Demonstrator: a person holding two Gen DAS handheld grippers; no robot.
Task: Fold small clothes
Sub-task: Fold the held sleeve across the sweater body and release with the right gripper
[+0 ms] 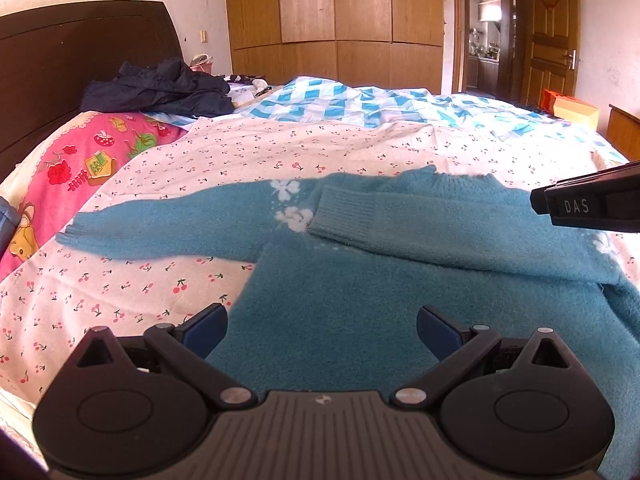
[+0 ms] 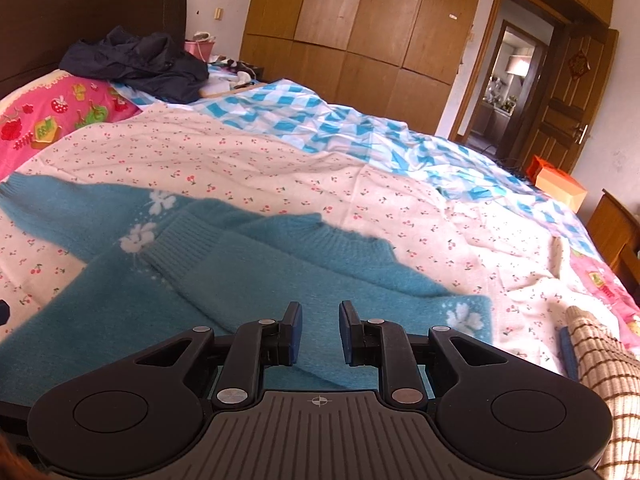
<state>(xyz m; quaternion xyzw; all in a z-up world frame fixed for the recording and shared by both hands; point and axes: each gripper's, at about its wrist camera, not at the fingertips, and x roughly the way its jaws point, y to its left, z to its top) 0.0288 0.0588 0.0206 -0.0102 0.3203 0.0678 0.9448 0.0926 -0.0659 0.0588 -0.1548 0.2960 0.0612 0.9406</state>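
A small teal knit sweater with white flower motifs lies flat on the cherry-print sheet. Its left sleeve stretches out to the left. Its right sleeve is folded across the chest, cuff near the flowers. My left gripper is open, low over the sweater's body, holding nothing. My right gripper is open with a narrow gap, empty, above the folded sleeve near the right shoulder. The sweater fills the lower left of the right wrist view. The right gripper's body shows at the left wrist view's right edge.
A dark jacket lies by the headboard. A pink cartoon pillow sits at left. A blue checked quilt covers the far side. A striped beige garment lies at right. Wooden wardrobe and door stand behind.
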